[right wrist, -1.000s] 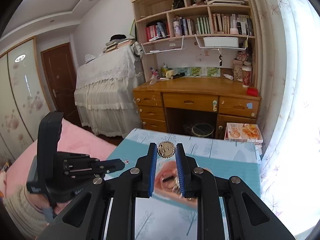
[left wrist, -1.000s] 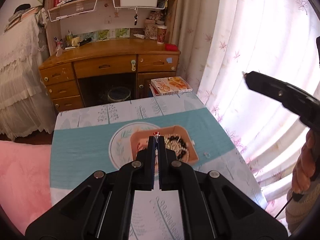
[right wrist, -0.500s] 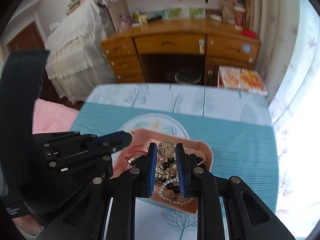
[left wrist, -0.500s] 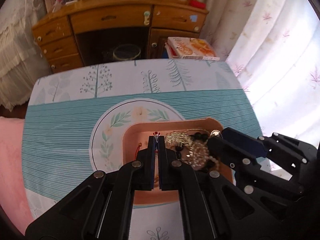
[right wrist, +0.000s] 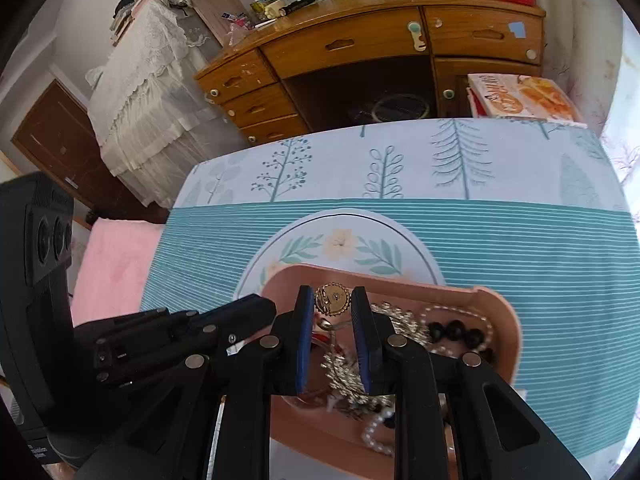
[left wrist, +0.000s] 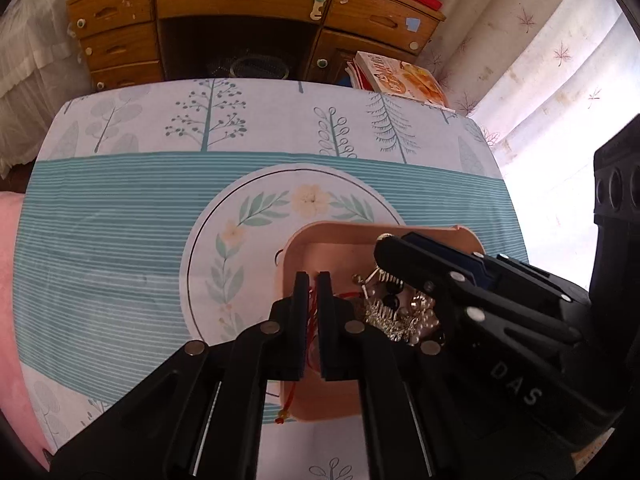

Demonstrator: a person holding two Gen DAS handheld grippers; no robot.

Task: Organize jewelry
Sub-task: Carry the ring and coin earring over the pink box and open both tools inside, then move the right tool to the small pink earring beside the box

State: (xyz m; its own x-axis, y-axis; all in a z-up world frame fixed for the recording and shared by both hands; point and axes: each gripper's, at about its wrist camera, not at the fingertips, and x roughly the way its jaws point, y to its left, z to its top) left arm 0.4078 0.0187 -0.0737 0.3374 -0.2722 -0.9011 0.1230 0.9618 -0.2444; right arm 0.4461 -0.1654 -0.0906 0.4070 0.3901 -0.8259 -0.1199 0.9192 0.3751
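Fingers of the left gripper point(left wrist: 313, 280) clamp a red cord point(left wrist: 313, 312) over the pink tray point(right wrist: 506, 322), while the right gripper point(right wrist: 331, 294), at three o'clock, pinches a gold medallion point(right wrist: 332, 299).

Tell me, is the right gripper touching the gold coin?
Touching. The right wrist view shows the gold coin pinched between the right gripper fingertips, above the pink tray.

Left tongs point(left wrist: 313, 280) clamp red cord point(left wrist: 313, 312) over pink tray point(left wrist: 304, 248), right tongs point(left wrist: 390, 246) alongside.
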